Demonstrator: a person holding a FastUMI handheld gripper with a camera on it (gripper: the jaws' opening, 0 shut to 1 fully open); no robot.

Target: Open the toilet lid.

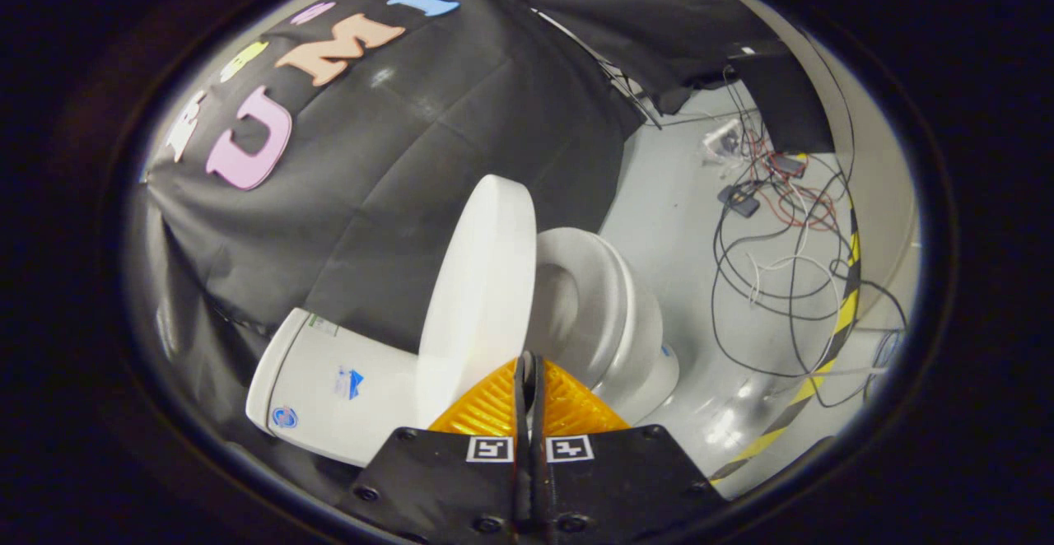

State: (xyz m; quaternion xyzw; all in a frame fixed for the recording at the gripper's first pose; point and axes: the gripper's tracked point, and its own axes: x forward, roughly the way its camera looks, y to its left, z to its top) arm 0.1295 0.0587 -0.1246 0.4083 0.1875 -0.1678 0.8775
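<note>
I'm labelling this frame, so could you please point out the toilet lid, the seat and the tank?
toilet lid [482,281]: gripper view, middle of its raised white face.
seat [605,281]: gripper view, far side of the ring.
tank [329,380]: gripper view, its white side wall.

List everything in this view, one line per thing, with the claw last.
toilet lid: one, white, raised on edge just ahead of the claw's fingertips, between tank and seat.
toilet seat: one, white, down on the bowl, beyond the lid.
toilet bowl: one, white, under the seat, standing on the floor.
toilet tank: one, white with small stickers, behind the lid, against the black cloth.
cables: a loose tangle, black, white and red, on the grey floor beyond the toilet.
hazard tape: one strip, yellow and black, on the floor past the cables.
claw: one, orange fingers on a black body, closed together with nothing between them.
</note>
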